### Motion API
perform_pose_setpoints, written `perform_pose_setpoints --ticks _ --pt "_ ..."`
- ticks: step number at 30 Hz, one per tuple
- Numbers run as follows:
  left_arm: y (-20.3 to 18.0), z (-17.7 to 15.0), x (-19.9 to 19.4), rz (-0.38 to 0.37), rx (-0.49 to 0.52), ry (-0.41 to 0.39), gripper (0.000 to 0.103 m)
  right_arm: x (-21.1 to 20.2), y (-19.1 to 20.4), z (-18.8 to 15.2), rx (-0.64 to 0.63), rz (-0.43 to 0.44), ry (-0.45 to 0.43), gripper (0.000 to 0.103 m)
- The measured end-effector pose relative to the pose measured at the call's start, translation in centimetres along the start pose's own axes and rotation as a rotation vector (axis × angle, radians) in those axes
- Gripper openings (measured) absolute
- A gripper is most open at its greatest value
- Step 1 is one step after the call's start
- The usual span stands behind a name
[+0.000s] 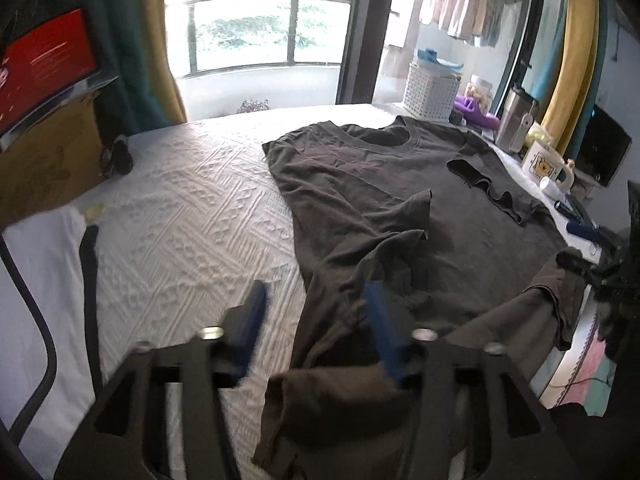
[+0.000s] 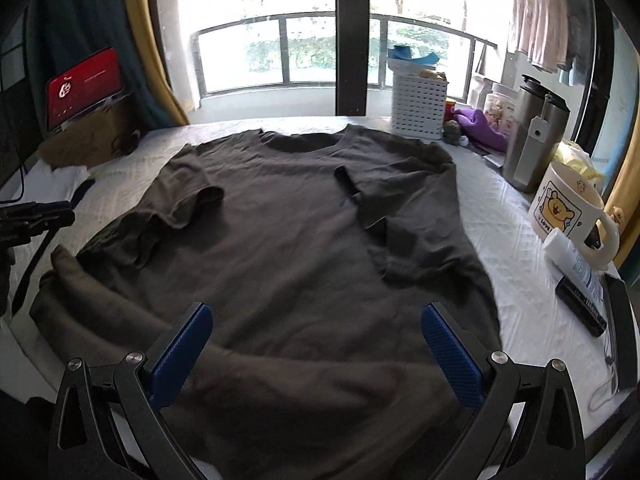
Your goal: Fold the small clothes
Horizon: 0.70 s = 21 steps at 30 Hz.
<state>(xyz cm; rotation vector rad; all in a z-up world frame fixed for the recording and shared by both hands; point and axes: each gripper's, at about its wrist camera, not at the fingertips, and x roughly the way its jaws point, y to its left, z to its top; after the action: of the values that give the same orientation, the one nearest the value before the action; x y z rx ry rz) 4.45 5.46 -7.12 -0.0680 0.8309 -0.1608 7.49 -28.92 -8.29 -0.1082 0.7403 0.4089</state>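
Dark brown T-shirt (image 2: pixel 288 232) spread collar-away on the white quilted mattress (image 1: pixel 192 208), taking up most of its right half. Both sleeves (image 2: pixel 188 208) already turned in over the chest; side panels partly folded toward the middle, right one lying fairly flat, left one rumpled. Bottom hem (image 2: pixel 280 392) bunched and hanging off the near edge, not yet brought up.

Left gripper (image 1: pixel 316 320) low over the shirt's left hem corner, jaws parted, blue pads (image 1: pixel 256 312) well apart. Cloth draped just beneath and possibly brushing the right-hand pad, but blur too heavy to be sure; no pinch seen. Right gripper (image 2: pixel 316 344) spread wide above the lower middle of the shirt, fabric lying between the fingers but not gripped.

Judged roughly halfway: sleeve folds done; hem-to-collar fold and final tidy left. Left side probably wanting a smoothing first.

White garment (image 1: pixel 44 280) with dark trim at the mattress's left edge, seemingly still unfolded. White basket (image 2: pixel 418 108), steel tumbler (image 2: pixel 532 140) and bear mug (image 2: pixel 568 204) crowding the right edge, near the cloth.
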Motion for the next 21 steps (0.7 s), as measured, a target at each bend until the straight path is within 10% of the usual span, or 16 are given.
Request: perform_pose_setpoints --ticks 8,13,16,18,21 --pt "0.9 -2.7 -1.1 -0.037 -0.036 -0.004 0.063 -1.3 3.8 -1.9 -0.051 -0.008 -0.001 0.103" --pt "1.2 -4.5 -0.9 -0.123 -0.090 -0.010 0.063 -0.6 6.0 -4.3 -0.133 -0.061 0.054 0.052" --pt "0.9 -5.4 -0.5 -0.140 -0.086 -0.004 0.063 -0.5 5.6 -5.4 -0.148 -0.073 0.066 0.038" --pt "0.5 -5.8 -0.6 -0.144 -0.065 -0.009 0.044 -0.9 5.2 -5.6 -0.160 -0.080 0.056 0.010" --pt "-0.3 -6.2 -1.5 -0.152 -0.023 -0.018 0.015 -1.9 3.9 -5.4 -0.141 -0.098 0.033 0.007"
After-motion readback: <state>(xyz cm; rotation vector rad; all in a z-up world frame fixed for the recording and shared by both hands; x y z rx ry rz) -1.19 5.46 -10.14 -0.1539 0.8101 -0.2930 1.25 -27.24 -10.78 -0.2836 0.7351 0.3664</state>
